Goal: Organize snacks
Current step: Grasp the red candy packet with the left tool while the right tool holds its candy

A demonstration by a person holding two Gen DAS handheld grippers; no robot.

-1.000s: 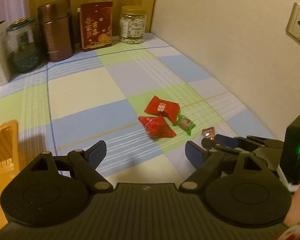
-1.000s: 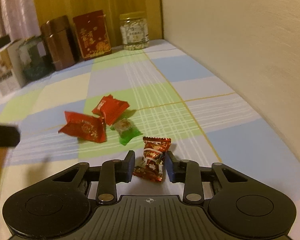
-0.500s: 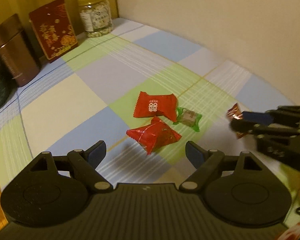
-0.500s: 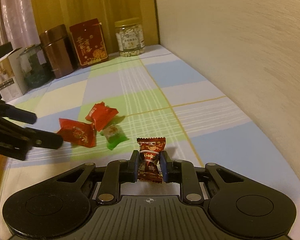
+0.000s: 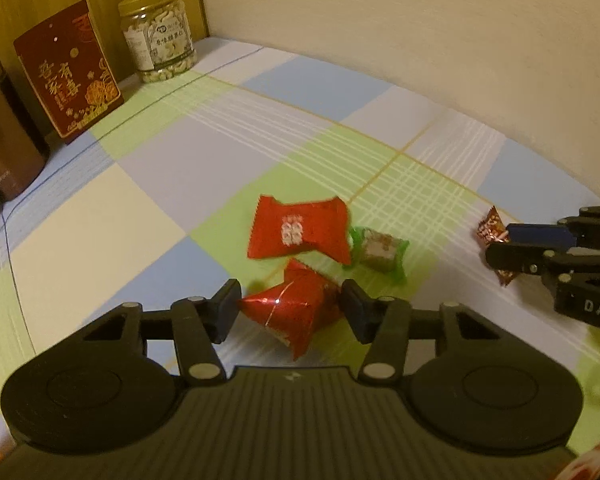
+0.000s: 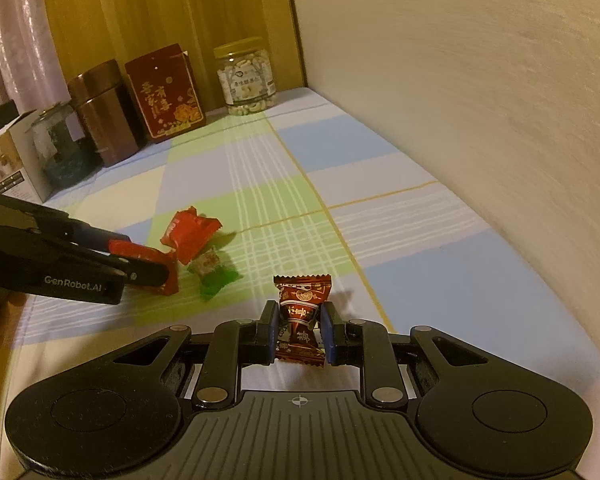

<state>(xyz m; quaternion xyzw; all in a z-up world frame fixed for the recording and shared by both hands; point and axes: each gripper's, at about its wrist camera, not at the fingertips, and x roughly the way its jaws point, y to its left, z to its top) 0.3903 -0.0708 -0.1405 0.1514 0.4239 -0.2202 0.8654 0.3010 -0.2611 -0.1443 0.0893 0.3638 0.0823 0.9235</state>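
Observation:
My right gripper (image 6: pixel 299 334) is shut on a dark red candy (image 6: pixel 302 312) and holds it upright above the checked cloth; the candy also shows in the left wrist view (image 5: pixel 494 236). My left gripper (image 5: pixel 290 310) has its fingers on either side of a shiny red snack packet (image 5: pixel 296 310), touching or nearly touching it. A second red packet (image 5: pixel 298 230) and a green-wrapped candy (image 5: pixel 378 250) lie just beyond it. From the right wrist view the left gripper (image 6: pixel 156 266) reaches in from the left at the red packet (image 6: pixel 142 252).
At the back stand a jar of nuts (image 5: pixel 158 36), a red gift box (image 5: pixel 70 74), a brown canister (image 6: pixel 102 120) and a white carton (image 6: pixel 14 164). A cream wall (image 6: pixel 480 100) runs along the right side of the table.
My left gripper moved forward and down and its fingers closed in around the near red packet. My right gripper stayed shut on the dark red candy and lifted it slightly.

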